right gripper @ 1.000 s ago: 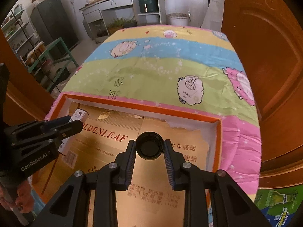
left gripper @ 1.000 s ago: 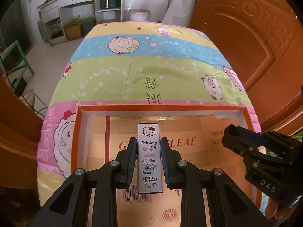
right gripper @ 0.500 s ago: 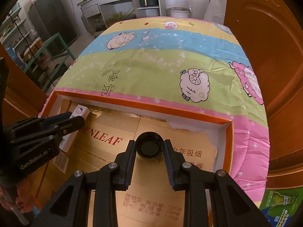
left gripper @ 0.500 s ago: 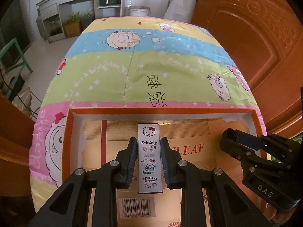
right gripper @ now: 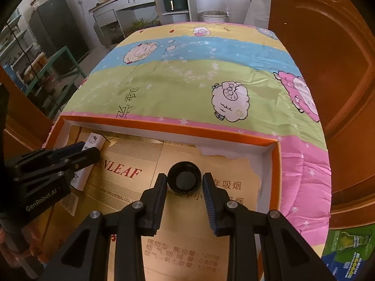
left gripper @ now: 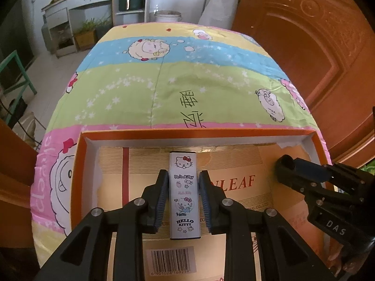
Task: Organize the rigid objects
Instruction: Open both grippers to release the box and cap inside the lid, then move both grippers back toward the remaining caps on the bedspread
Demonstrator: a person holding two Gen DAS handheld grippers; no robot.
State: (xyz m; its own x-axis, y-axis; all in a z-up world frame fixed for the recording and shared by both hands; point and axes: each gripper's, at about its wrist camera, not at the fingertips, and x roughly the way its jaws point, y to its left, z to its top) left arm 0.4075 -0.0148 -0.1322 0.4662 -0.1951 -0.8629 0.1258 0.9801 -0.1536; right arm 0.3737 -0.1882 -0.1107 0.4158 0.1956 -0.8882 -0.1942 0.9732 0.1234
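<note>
- Lowering both loads into the tray (left gripper: 234, 133) looks like the step in hand: the left gripper (left gripper: 184, 195) has its fingers (left gripper: 163, 196) pressed on the long sides of the Hello Kitty box (left gripper: 185, 194), and the right gripper (right gripper: 185, 195) has its fingers (right gripper: 209, 199) on either side of a black cap (right gripper: 184, 179), apparently clamped on it.
- Whether box or cap already touches the cardboard liner (right gripper: 192, 245) cannot be told; both sit over the tray, the box left of middle, the cap right of middle.
- To do it well, I judge: bring each load flat to the liner before letting go, since the tall, narrow box would tip if dropped on its end, and the round cap may roll if released on its edge.
- Keep the box's length parallel with the far wall for a tidy row.
- Edges: the orange rim stands above the liner on the far, left and right sides; the box's far end is near the far wall, so little forward room is left there.
- A torn, lifted paper edge (right gripper: 236, 158) lies just beyond the cap and could snag it.
- Open liner lies between the two grippers and toward the near side; the tablecloth (left gripper: 178, 75) beyond the tray is bare.
- The grippers are apart but close enough that sideways moves toward each other need care.
</note>
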